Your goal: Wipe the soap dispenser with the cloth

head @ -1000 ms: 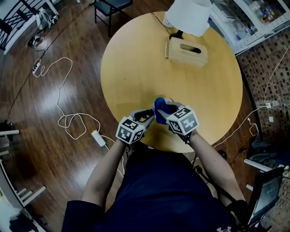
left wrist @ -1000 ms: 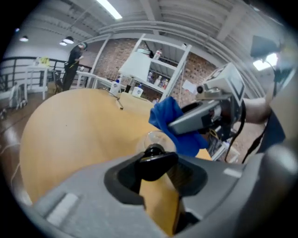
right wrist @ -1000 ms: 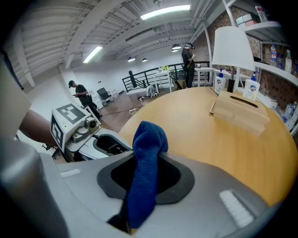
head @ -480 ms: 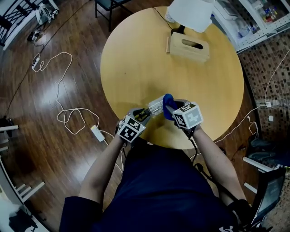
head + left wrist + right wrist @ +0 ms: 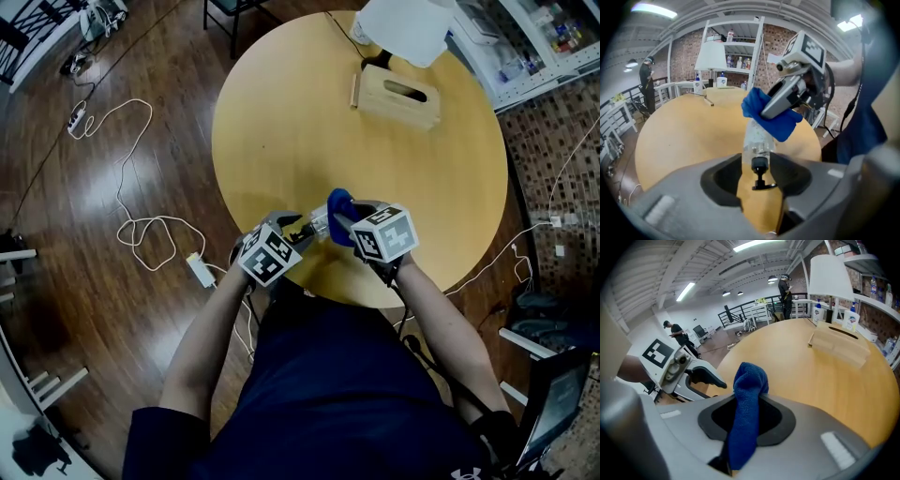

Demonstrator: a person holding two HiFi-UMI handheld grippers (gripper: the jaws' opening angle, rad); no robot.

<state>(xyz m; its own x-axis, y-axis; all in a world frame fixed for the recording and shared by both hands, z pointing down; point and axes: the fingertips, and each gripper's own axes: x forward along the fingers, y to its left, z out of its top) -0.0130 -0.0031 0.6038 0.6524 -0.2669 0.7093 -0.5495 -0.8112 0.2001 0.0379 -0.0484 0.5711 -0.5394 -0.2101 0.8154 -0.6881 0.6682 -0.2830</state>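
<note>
The soap dispenser (image 5: 758, 137), a clear bottle with a black pump, lies tilted above the round table (image 5: 281, 122) with its pump toward my left gripper (image 5: 757, 161). The jaws of that gripper have just been opening, and their tips still touch the bottle's neck end on both sides. My right gripper (image 5: 747, 401) is shut on a blue cloth (image 5: 747, 413), which drapes over the bottle's far end (image 5: 771, 115). In the head view the two grippers meet near the table's front edge, left gripper (image 5: 302, 230) and right gripper (image 5: 343, 221), with the cloth (image 5: 338, 206) between them.
A wooden tissue box (image 5: 398, 97) and a white lamp shade (image 5: 408, 28) stand at the table's far side. Cables and a power strip (image 5: 150, 244) lie on the wooden floor to the left. A chair (image 5: 234, 9) stands beyond the table.
The cloth drew off to the right along the dispenser, then came back over it toward the left gripper. The left gripper has rolled and dropped a little.
</note>
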